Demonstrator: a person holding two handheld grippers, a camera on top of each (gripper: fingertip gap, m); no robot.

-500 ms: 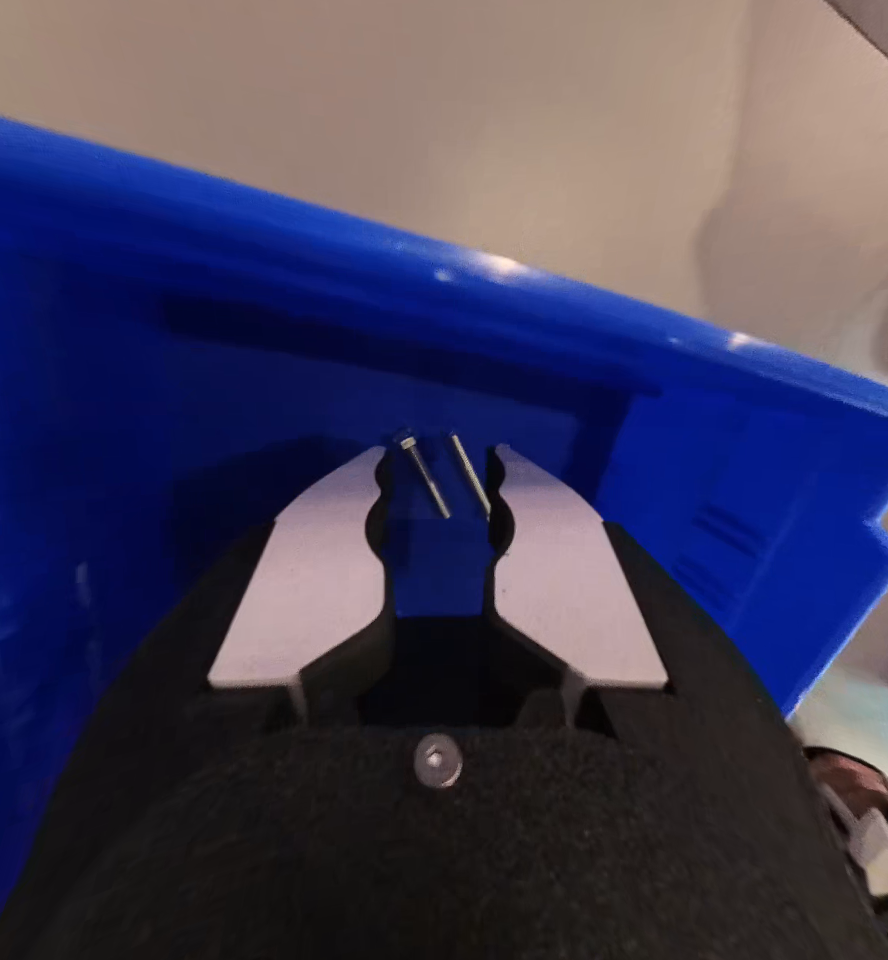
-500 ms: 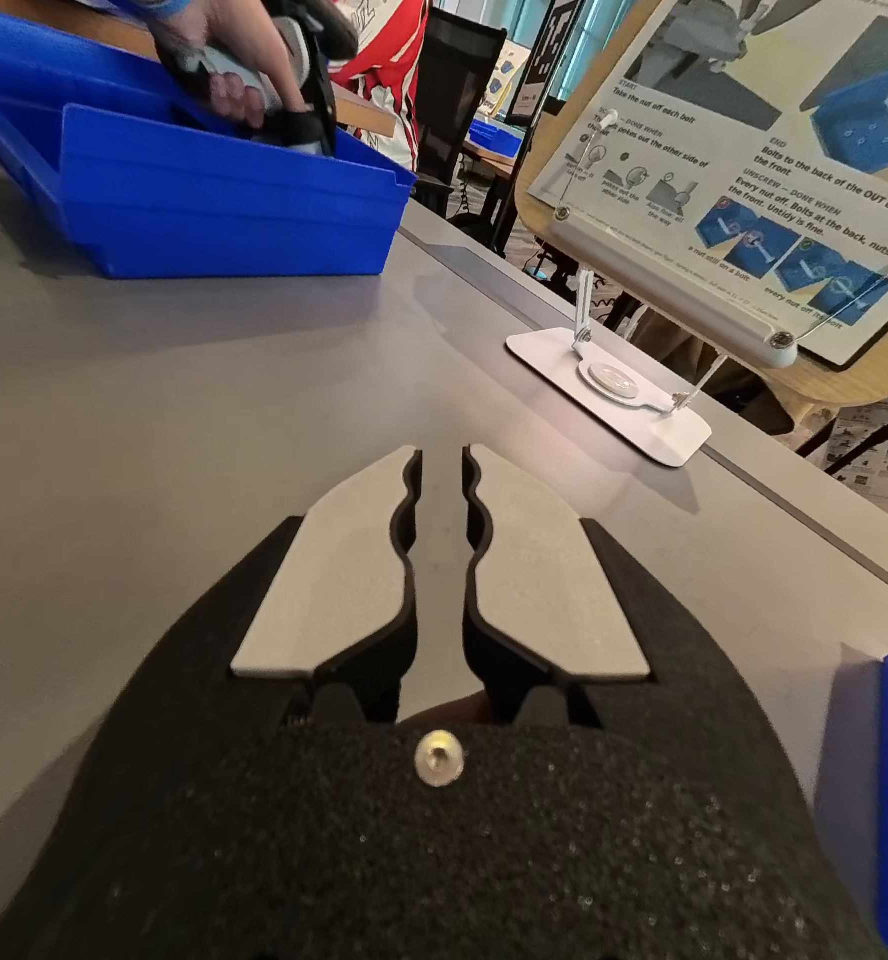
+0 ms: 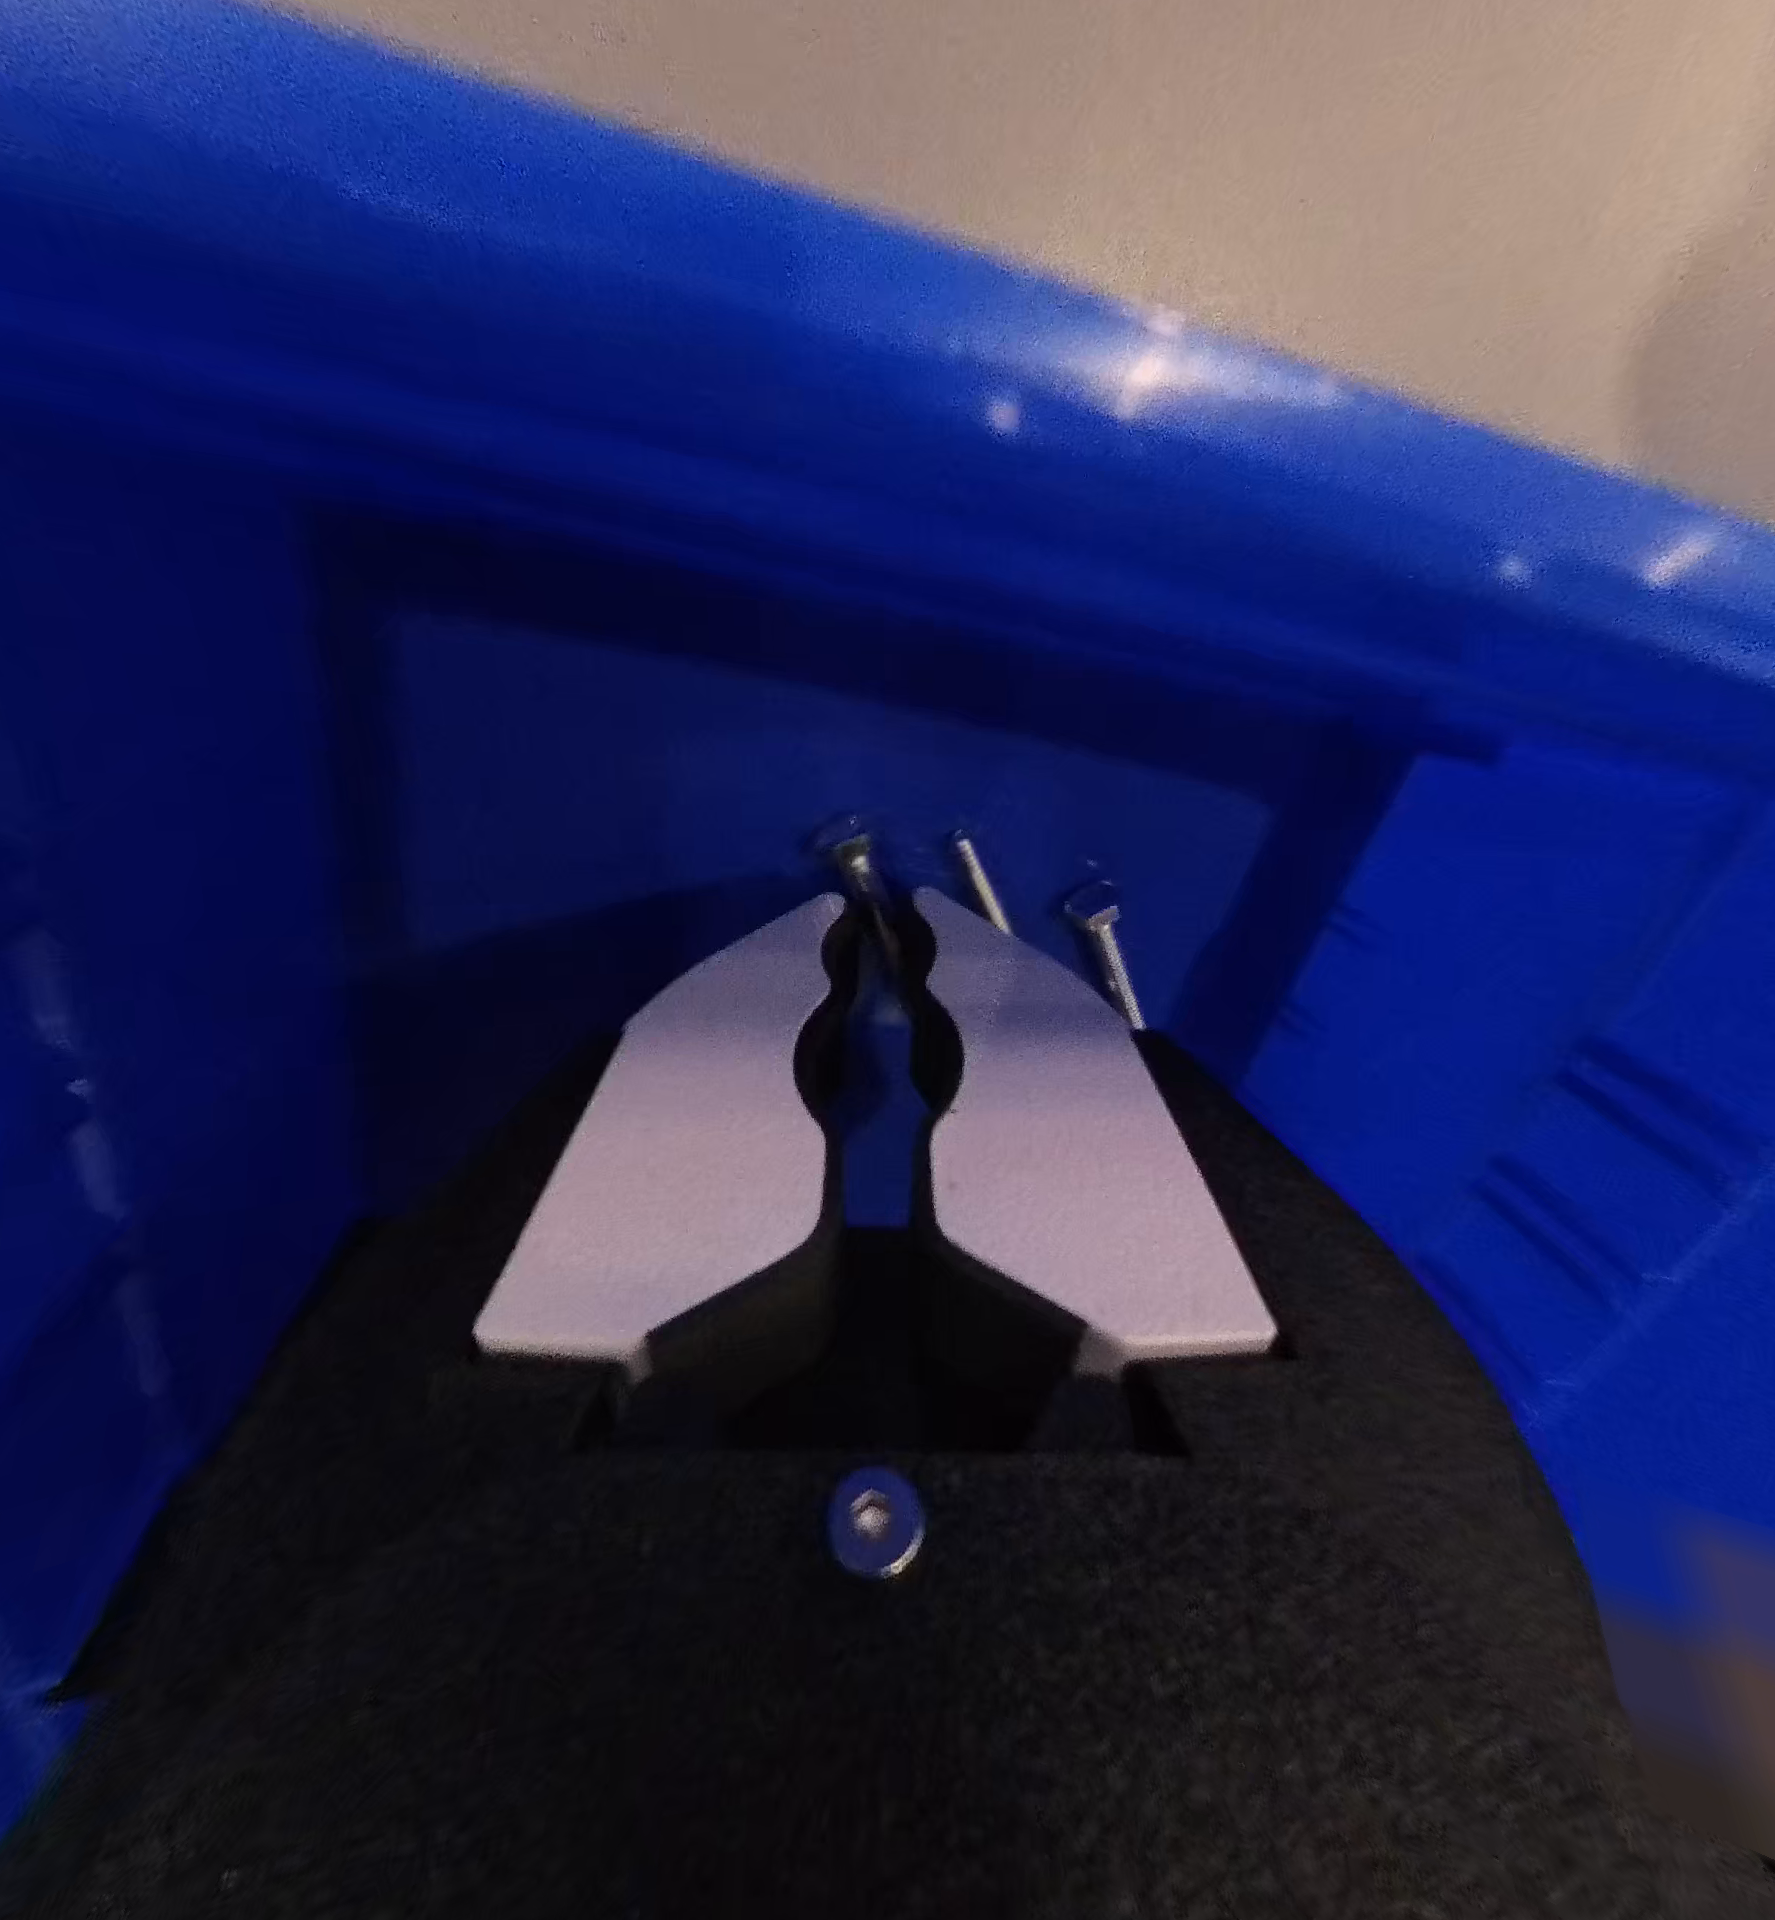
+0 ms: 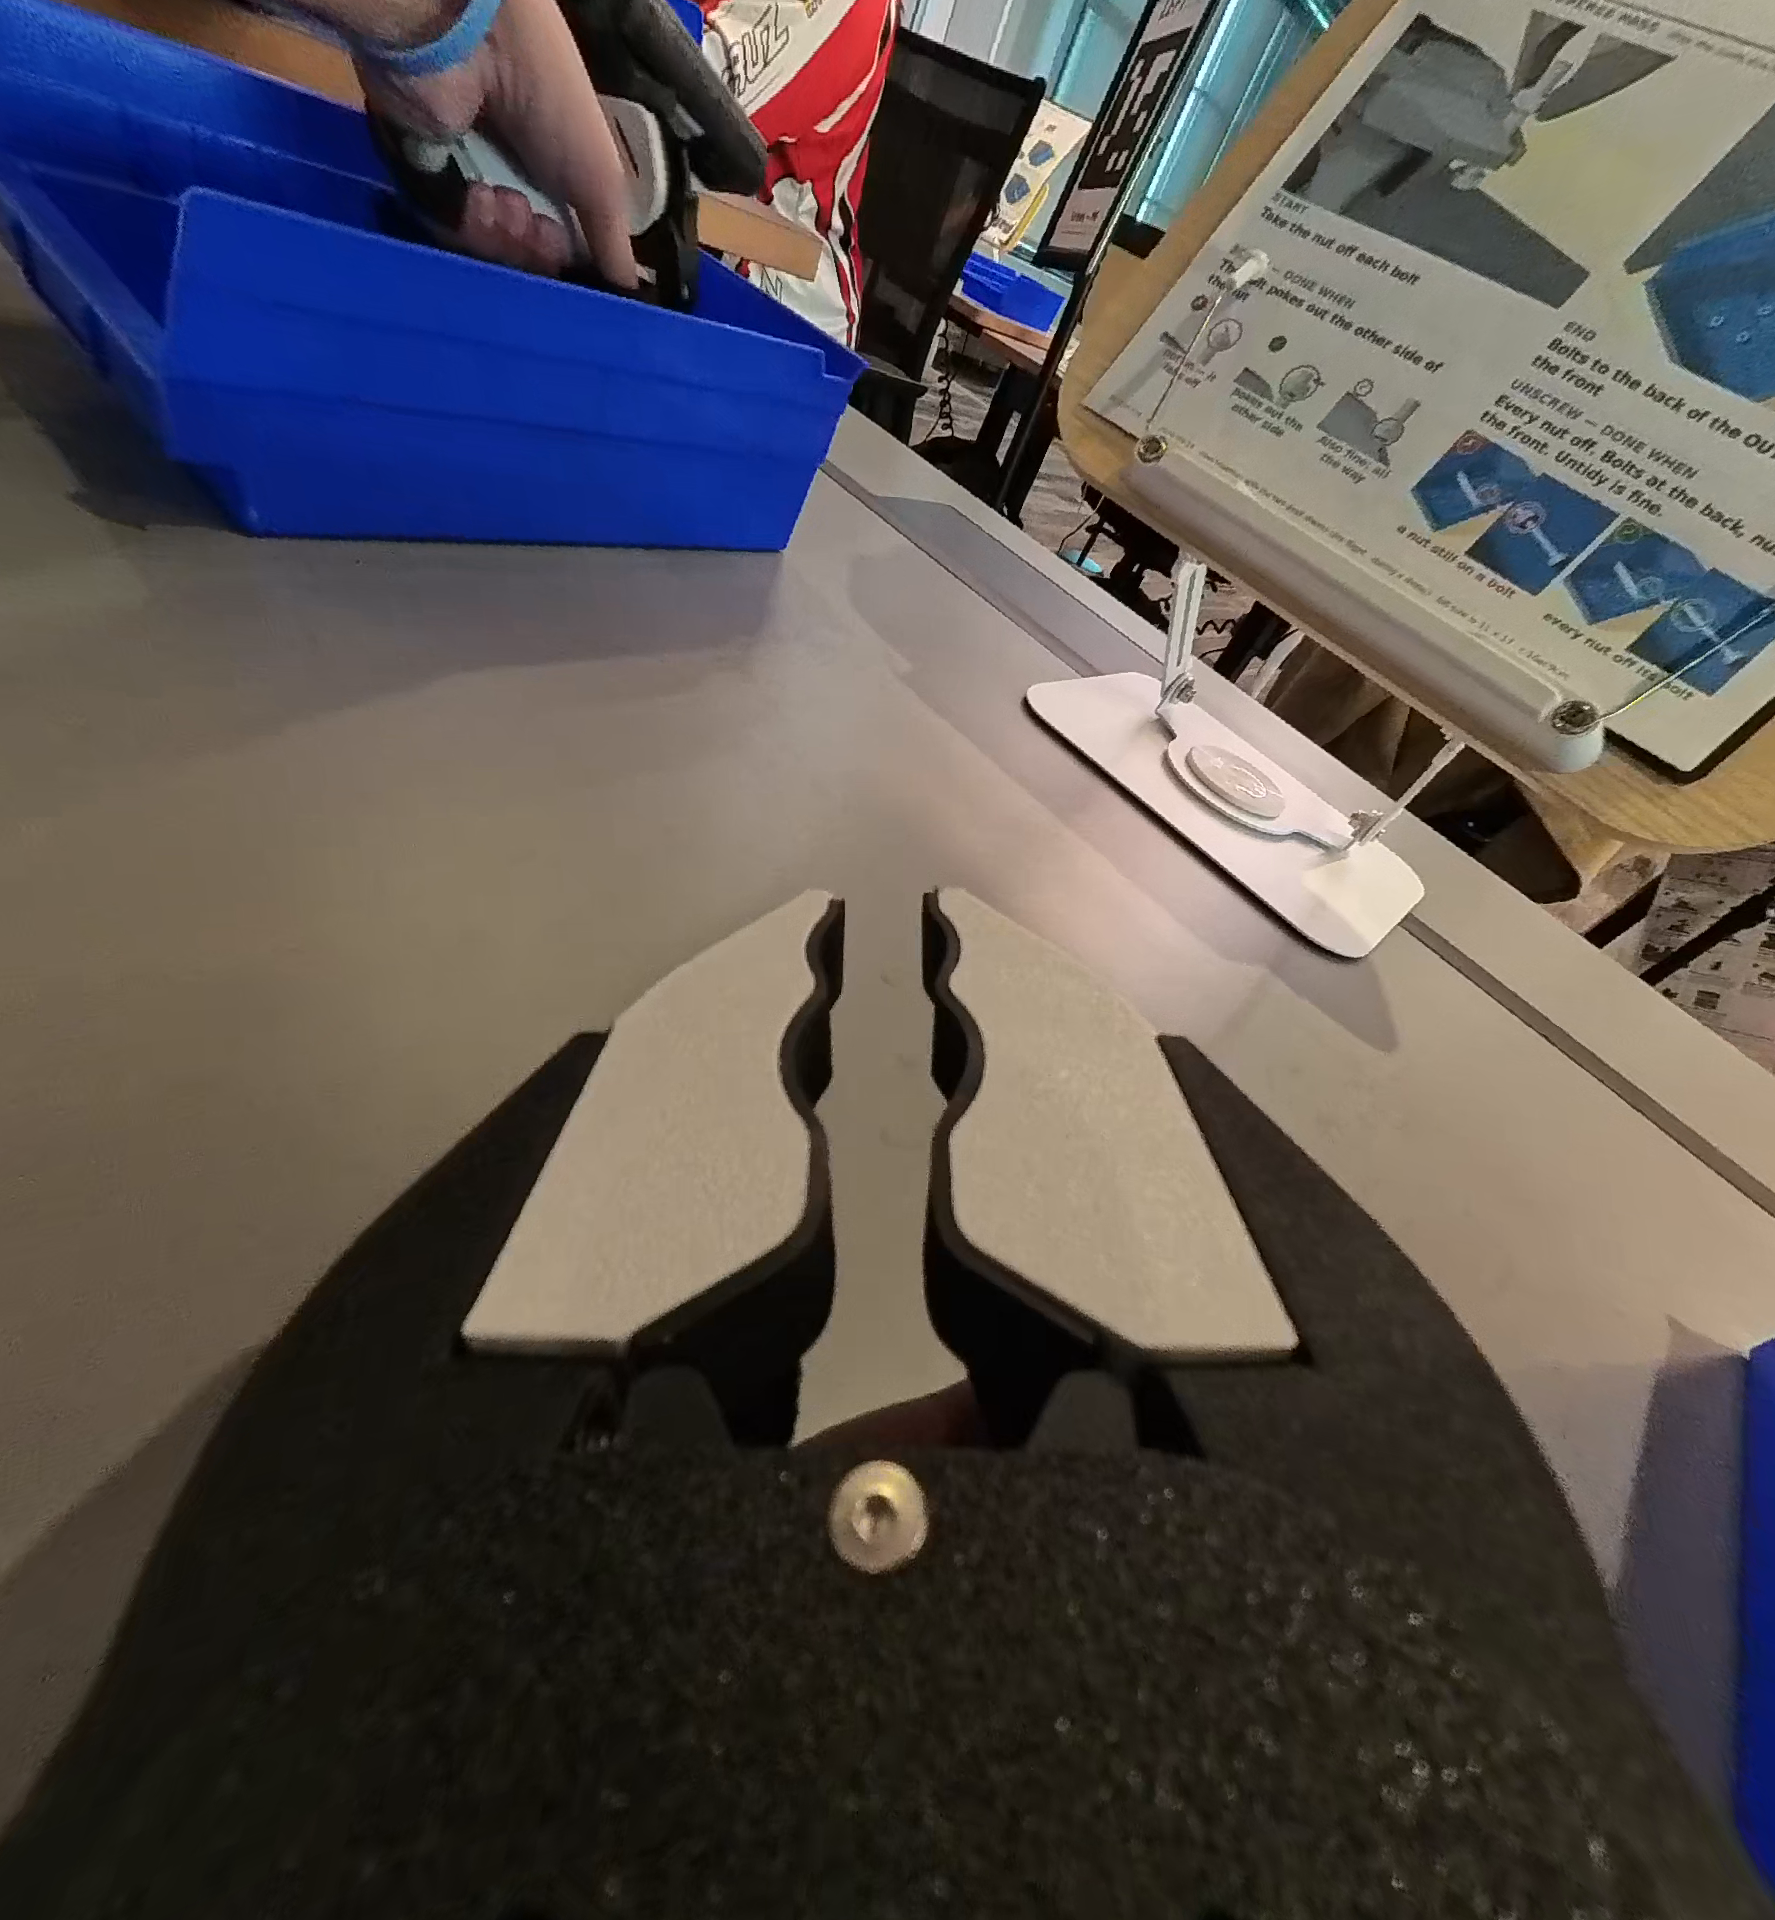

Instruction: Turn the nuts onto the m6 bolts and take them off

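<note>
While the right gripper (image 4: 883,914) hovers over the grey bench (image 4: 447,831) with its jaws slightly apart and bare, the left gripper (image 3: 880,914), down inside the blue bin (image 3: 654,436), has its jaws closed on a silver bolt (image 3: 855,862), two more bolts (image 3: 1101,935) lying just beside.

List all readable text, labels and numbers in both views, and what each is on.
I don't transcribe writing, so this lists carriers only.
Instruction sheet on the wooden board: printed headings and captions, legible.
Red-and-white shirt: lettering, cut off.
Black sign: square code pattern.
Printed papers, lower right: too small.
Blue bin, left wrist view: none.
</note>
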